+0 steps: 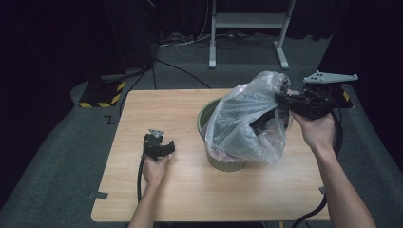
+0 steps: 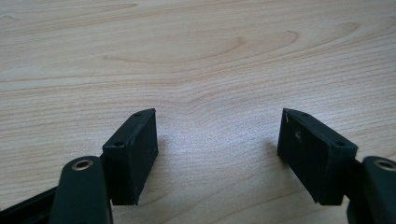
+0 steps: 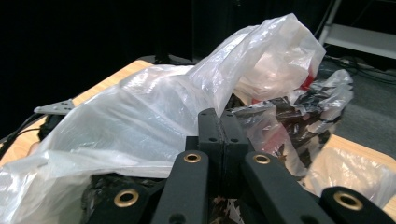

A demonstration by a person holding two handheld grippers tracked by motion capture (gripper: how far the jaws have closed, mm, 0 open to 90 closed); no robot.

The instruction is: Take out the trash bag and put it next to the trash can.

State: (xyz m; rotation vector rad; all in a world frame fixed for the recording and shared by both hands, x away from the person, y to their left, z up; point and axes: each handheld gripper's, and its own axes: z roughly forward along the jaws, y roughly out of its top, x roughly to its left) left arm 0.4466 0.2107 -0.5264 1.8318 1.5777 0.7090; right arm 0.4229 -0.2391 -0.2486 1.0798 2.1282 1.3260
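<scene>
My right gripper (image 1: 281, 100) is clamped on the plastic bag (image 1: 244, 121), lifting it off the bin (image 1: 223, 164); left gripper (image 1: 161, 148) gaping, should steady the bin next

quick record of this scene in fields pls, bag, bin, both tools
bag: clear plastic bag, lifted and draped over the bin, dark contents inside
bin: green ribbed bin, upright on the wooden table
right tool: right tool, jaws shut on the bag's film
left tool: left tool, jaws apart, nothing between them, low over bare table
</scene>
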